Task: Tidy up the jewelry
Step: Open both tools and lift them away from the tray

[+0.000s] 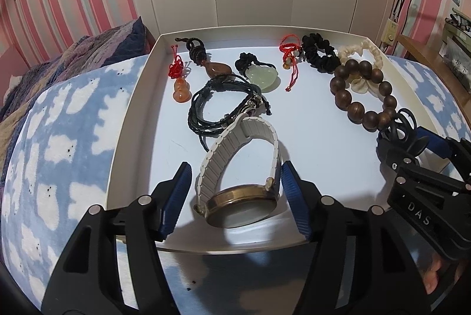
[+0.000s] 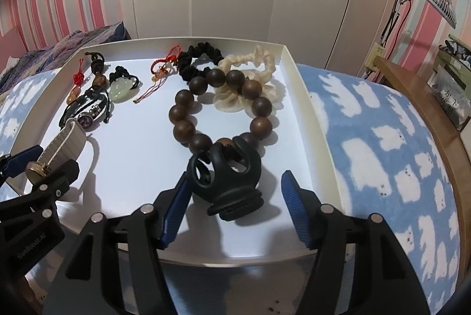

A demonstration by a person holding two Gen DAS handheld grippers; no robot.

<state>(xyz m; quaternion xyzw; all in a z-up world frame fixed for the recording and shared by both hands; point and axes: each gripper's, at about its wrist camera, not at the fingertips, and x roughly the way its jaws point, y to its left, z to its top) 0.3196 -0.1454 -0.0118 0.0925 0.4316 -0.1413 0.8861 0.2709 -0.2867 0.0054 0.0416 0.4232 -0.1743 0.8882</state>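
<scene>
A white shallow tray (image 1: 138, 97) holds the jewelry. My left gripper (image 1: 234, 200) is open, its blue pads on either side of a watch (image 1: 240, 204) with a white strap and brass case; the right pad looks close to or touching the strap. My right gripper (image 2: 232, 206) is open around a black hair claw clip (image 2: 228, 182) lying on the tray (image 2: 297, 97) against a brown wooden bead bracelet (image 2: 188, 106). The bracelet (image 1: 362, 97) overlaps a cream scrunchie (image 2: 259, 71).
Also in the tray: a black leather cord bracelet (image 1: 223, 106), a green jade pendant (image 1: 260, 76), an orange gourd charm (image 1: 181, 93), a brown pendant (image 1: 217, 69), a red cord charm (image 1: 290, 59) and a black scrunchie (image 1: 319, 54). The tray rests on a blue cloud-print blanket (image 2: 382, 156).
</scene>
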